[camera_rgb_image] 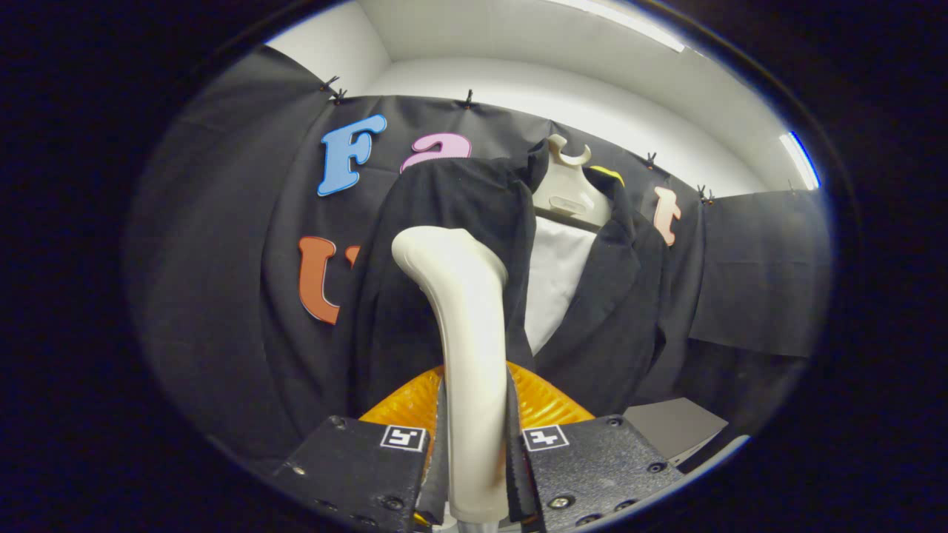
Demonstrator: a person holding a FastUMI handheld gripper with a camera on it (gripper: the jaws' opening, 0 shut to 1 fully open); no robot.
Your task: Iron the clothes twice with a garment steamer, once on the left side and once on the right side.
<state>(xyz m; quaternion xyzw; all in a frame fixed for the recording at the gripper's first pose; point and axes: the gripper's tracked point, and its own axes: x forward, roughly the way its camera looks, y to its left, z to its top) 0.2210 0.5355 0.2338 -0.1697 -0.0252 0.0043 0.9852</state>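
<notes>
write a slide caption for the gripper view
Gripper clamps steamer handle before black jacket on a hanger.

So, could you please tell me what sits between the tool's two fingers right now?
In the gripper view, the garment steamer's handle stands clamped between the tool, rising in front of the black jacket.

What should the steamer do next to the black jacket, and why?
Probably slide down the jacket's left panel. The hand-held gripper is shut on the cream plastic garment steamer, whose head sits high against the black jacket on its hanger, beside the white shirt.
</notes>
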